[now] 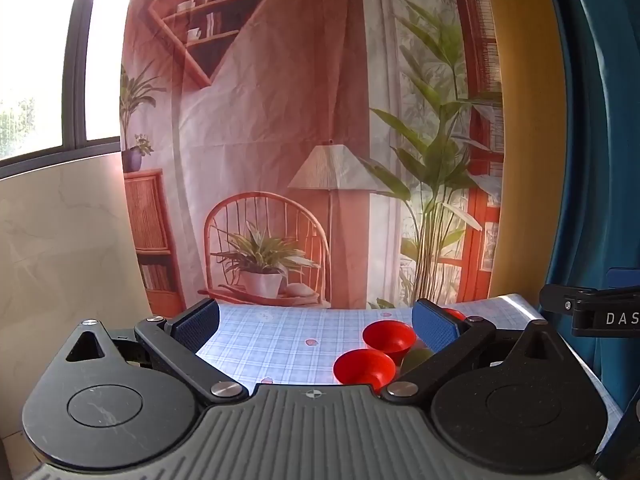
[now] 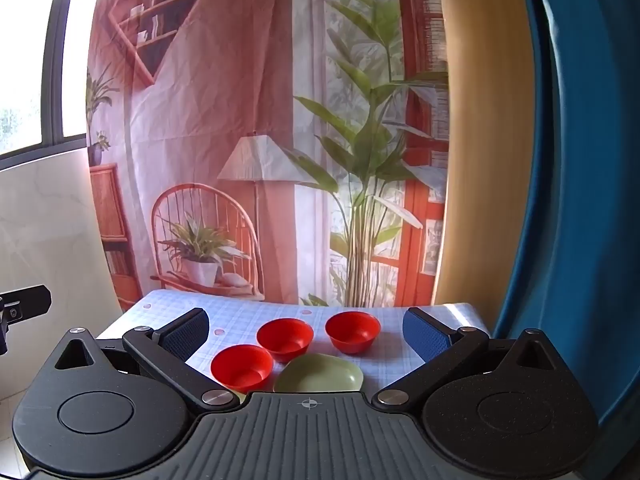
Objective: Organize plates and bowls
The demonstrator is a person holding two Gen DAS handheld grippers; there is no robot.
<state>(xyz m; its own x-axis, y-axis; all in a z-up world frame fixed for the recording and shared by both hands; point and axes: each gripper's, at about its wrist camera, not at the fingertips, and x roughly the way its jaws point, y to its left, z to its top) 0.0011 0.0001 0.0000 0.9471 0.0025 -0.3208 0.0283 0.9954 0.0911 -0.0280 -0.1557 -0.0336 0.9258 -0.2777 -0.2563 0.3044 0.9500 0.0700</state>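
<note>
Three red bowls stand on the checked tablecloth: a near left one (image 2: pixel 241 365), a middle one (image 2: pixel 284 338) and a far right one (image 2: pixel 352 331). A pale green plate (image 2: pixel 319 373) lies just in front of them, partly hidden by my right gripper's body. My right gripper (image 2: pixel 306 332) is open and empty, held above and short of the bowls. My left gripper (image 1: pixel 316 326) is open and empty; in its view two red bowls (image 1: pixel 365 367) (image 1: pixel 389 339) sit right of centre, a third (image 1: pixel 454 313) peeks behind the right finger, and the green plate (image 1: pixel 416 358) shows partly.
The table (image 2: pixel 248 314) has a light blue checked cloth with small pink spots. A printed backdrop (image 2: pixel 260 120) hangs right behind its far edge. A blue curtain (image 2: pixel 580 200) stands at the right. A window (image 1: pixel 40 60) is at the left.
</note>
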